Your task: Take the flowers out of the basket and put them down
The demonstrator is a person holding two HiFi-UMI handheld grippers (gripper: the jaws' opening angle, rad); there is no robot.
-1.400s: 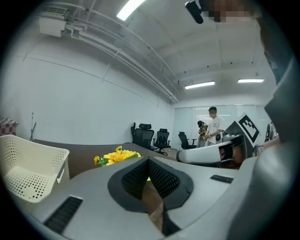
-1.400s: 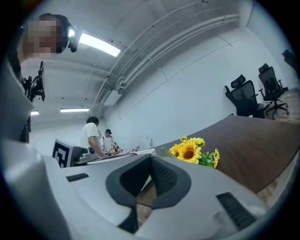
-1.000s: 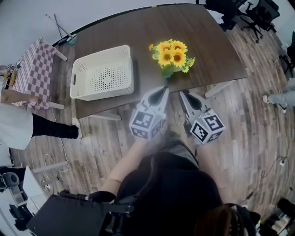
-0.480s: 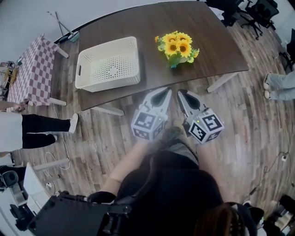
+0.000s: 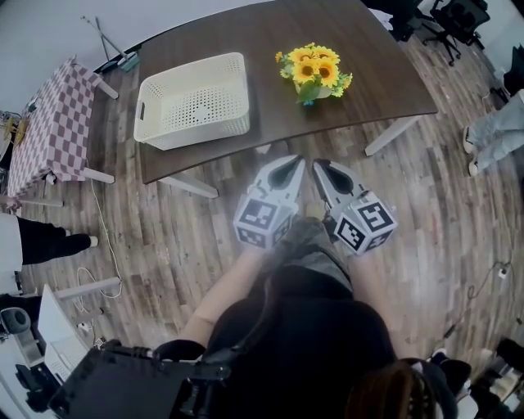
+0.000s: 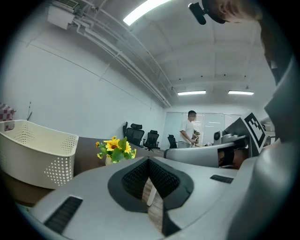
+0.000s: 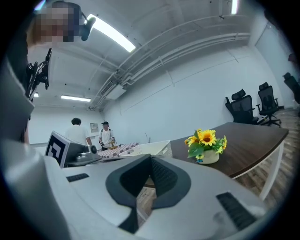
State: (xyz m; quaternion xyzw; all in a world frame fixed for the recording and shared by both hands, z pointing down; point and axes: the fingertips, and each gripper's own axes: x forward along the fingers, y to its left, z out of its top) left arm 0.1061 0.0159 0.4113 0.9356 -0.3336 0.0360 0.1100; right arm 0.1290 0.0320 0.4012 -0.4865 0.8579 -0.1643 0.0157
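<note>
A bunch of yellow sunflowers in a small white pot (image 5: pixel 315 72) stands upright on the dark brown table (image 5: pixel 377 78), to the right of the cream perforated basket (image 5: pixel 194 101). The basket holds nothing. Both grippers hover over the wooden floor, short of the table's near edge, side by side. My left gripper (image 5: pixel 296 160) is shut and holds nothing, and so is my right gripper (image 5: pixel 317 164). The left gripper view has the flowers (image 6: pixel 115 149) and basket (image 6: pixel 37 152) beyond the shut jaws (image 6: pixel 149 161). In the right gripper view the flowers (image 7: pixel 205 143) stand right of the basket (image 7: pixel 149 149), past the shut jaws (image 7: pixel 151 159).
A checkered-cloth table (image 5: pixel 53 123) stands to the left, with a person's leg (image 5: pixel 41 244) below it. Office chairs (image 5: pixel 458 20) sit at the top right, and another person's legs (image 5: pixel 499 131) show at the right edge. White table legs (image 5: pixel 393 137) reach out over the floor.
Both grippers have drawn back from the table together. The flowers and basket now lie farther off, and floor shows between the jaws and the table edge. Both stay shut.
</note>
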